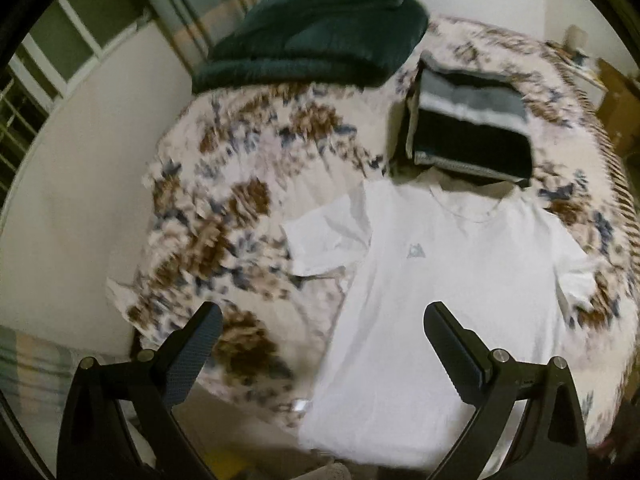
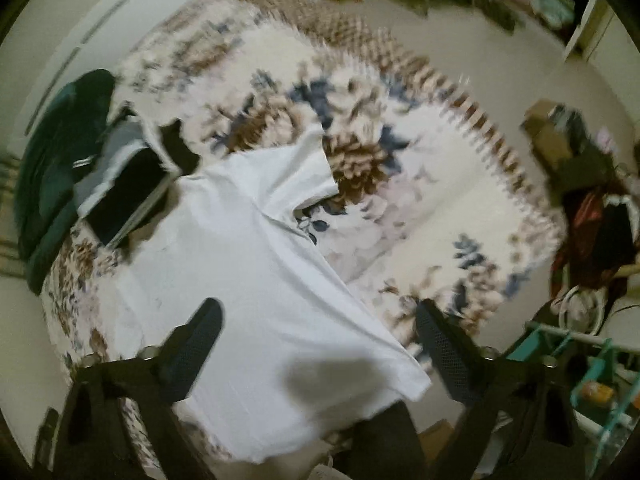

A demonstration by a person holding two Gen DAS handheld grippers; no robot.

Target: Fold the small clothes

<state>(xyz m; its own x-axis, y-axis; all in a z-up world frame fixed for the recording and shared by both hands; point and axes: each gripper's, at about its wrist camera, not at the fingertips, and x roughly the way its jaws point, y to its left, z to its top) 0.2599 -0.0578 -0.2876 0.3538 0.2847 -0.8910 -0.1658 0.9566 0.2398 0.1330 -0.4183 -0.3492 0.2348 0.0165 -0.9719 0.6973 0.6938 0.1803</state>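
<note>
Nearest, the left hand-held gripper (image 1: 322, 314) hangs spread and empty over the lower left edge of the white T-shirt (image 1: 440, 280), and the right hand-held gripper (image 2: 318, 310) hangs spread over its lower right hem corner, pinching nothing. The shirt lies flat, front up, on the floral bedspread (image 1: 224, 200), with open bedspread on both sides. Its small grey chest logo (image 1: 416, 251) is unreadable. Just beyond the collar sits a stack of folded clothes (image 1: 468, 132); farther back, a dark green blanket (image 1: 320, 36).
</note>
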